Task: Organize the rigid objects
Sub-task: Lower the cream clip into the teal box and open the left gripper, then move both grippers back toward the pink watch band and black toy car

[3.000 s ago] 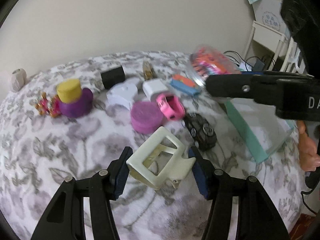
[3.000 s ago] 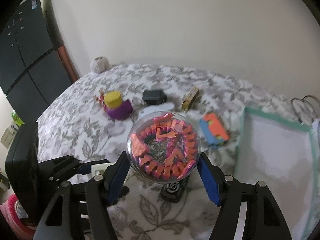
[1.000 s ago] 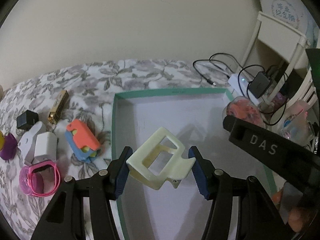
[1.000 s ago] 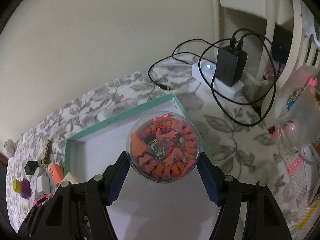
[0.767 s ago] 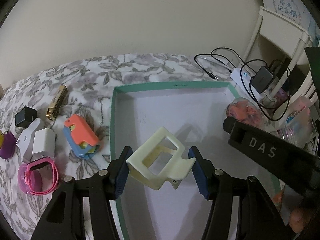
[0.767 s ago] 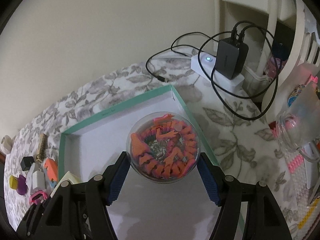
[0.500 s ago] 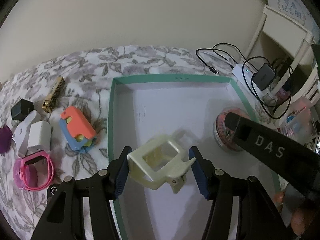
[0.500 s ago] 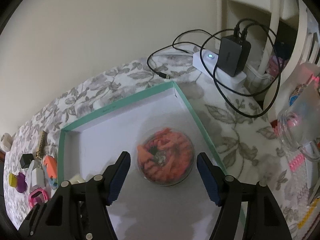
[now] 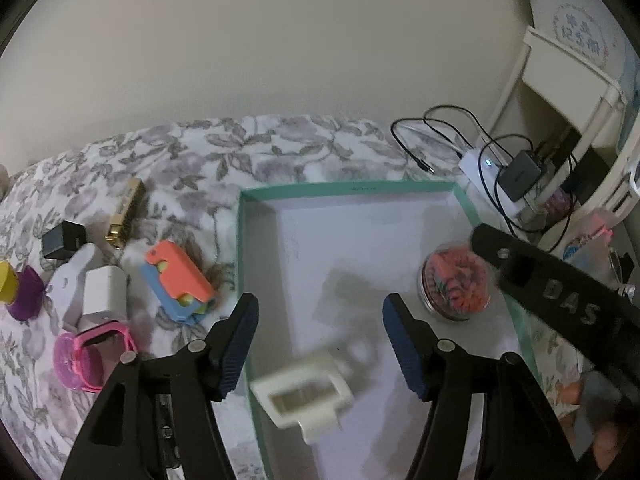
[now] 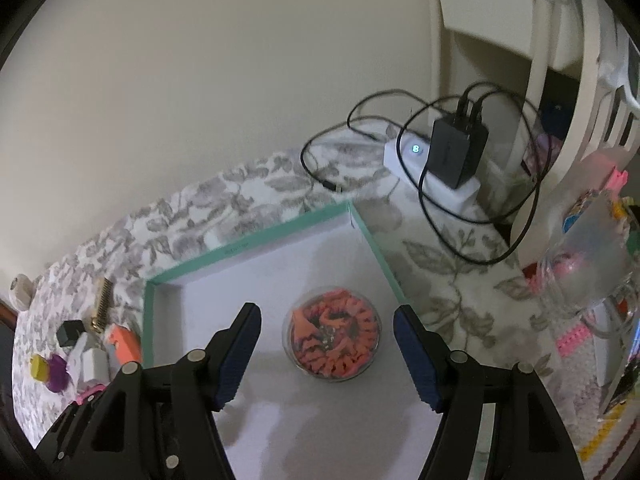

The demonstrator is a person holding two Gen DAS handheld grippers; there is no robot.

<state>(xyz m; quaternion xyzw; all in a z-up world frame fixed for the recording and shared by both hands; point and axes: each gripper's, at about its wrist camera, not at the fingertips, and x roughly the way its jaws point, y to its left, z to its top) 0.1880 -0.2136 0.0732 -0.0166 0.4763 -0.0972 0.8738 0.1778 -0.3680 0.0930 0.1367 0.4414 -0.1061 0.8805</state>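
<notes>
- The left gripper (image 9: 318, 340) is seen with its jaws spread wide and nothing between them; the cream hair clip (image 9: 303, 396) lies below and between the blue pads, at the lower centre of the left wrist frame (blurred, so whether it rests flat cannot be told).
- The clip is located inside the teal-rimmed tray (image 9: 240, 248), close to the tray's left wall.
- The right gripper (image 10: 326, 354) is likewise held open, gripping nothing; the round clear case of orange pieces (image 10: 331, 333) is seen between the two pads but clear of both, resting on the tray's white floor.
- In the left wrist frame the same case (image 9: 454, 286) is found at the right side of the tray, just beside its right wall.
- At the left of that frame, on the floral bedspread (image 9: 192, 160), an orange-and-blue toy (image 9: 180, 280), a pink watch (image 9: 94, 354), a white charger (image 9: 104, 290), a black cube (image 9: 64, 239) and a gold harmonica (image 9: 125, 213) are laid outside the tray.
- A power strip with a black adapter (image 10: 458, 152) is seen at the upper right of the right wrist frame.
</notes>
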